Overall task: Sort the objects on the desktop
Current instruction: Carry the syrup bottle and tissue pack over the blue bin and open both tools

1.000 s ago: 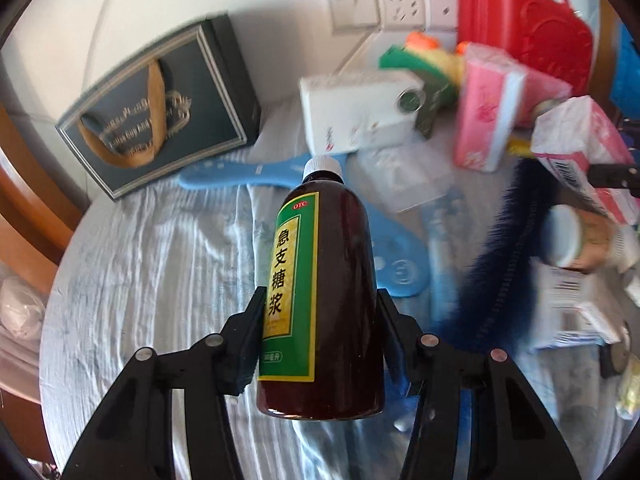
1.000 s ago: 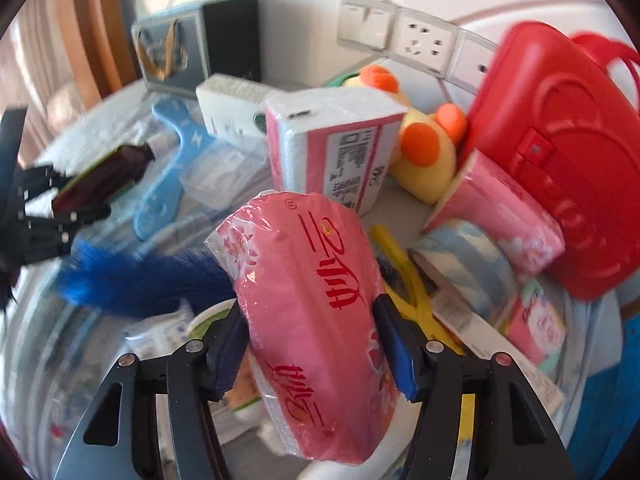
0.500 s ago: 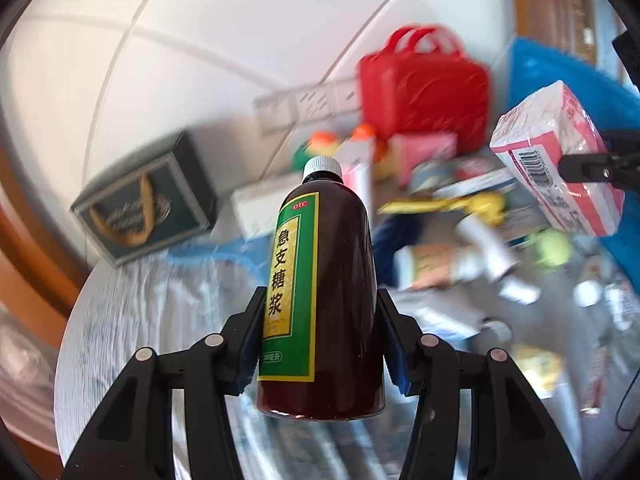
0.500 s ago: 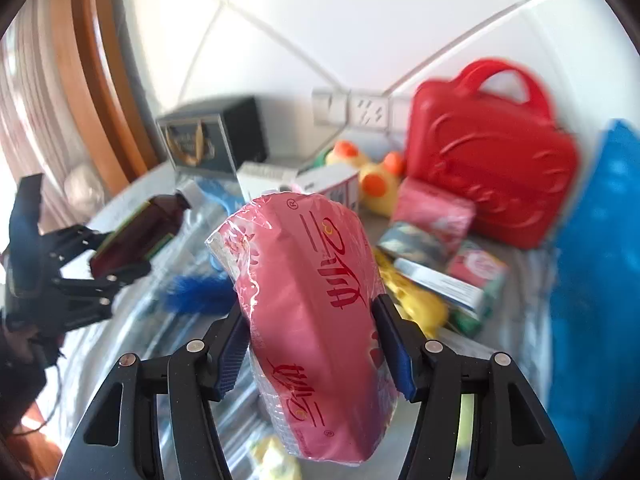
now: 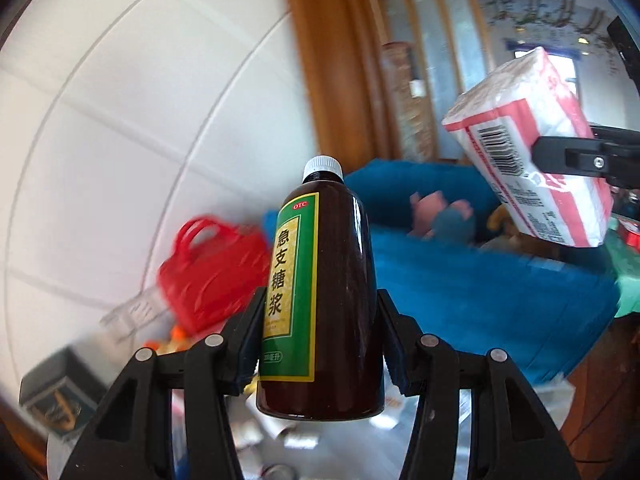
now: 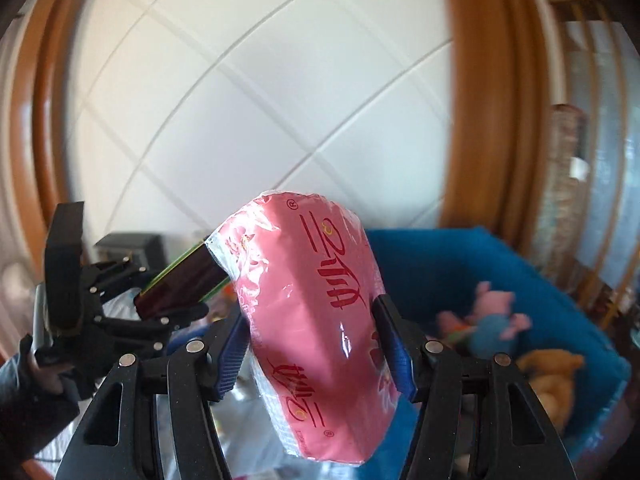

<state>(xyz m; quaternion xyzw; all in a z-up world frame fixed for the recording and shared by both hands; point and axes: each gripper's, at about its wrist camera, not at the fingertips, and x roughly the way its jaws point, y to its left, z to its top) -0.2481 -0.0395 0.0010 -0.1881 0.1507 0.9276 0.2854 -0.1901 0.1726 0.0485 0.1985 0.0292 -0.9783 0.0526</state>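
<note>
Left wrist: left gripper (image 5: pixel 320 348) pinching bottle (image 5: pixel 320 300), rigid, slick, probably heavy; grip mid-body. Right gripper (image 6: pixel 312 354) squeezing tissue pack (image 6: pixel 316 332), soft, light.

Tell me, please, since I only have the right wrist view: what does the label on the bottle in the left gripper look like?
Observer: The bottle has a green label with a yellow panel of dark characters, and a white cap.
Operator: Thank you. What does the far side of my tissue pack show?
Observer: The tissue pack is white there with red stripes and a barcode.
Operator: Is anything red near the wall?
Observer: Yes, a blurred red case with handles sits left of the bottle, below the white tiles.
</note>
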